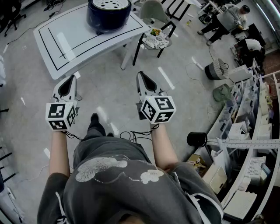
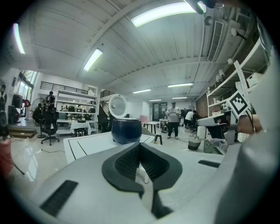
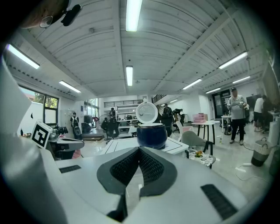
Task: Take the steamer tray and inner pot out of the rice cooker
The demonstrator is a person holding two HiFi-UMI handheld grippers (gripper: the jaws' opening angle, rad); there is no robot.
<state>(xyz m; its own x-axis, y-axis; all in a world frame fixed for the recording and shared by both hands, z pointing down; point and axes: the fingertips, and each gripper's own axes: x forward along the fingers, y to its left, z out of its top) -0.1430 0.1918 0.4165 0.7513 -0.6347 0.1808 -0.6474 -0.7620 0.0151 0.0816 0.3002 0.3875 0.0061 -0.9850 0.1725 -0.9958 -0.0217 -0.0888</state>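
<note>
A dark blue rice cooker stands on a white table ahead of me, its white lid raised. A white perforated steamer tray shows in its top; the inner pot is hidden. The cooker sits beyond my left gripper's jaws and, in the right gripper view, the cooker sits just past the right jaws. My left gripper and right gripper hover over the floor, well short of the table. Both are shut with nothing between their jaws.
A chair and a small round side table with food stand right of the white table. Shelves and boxes line the right side. A black bin and cables lie near my feet. People stand at the far right.
</note>
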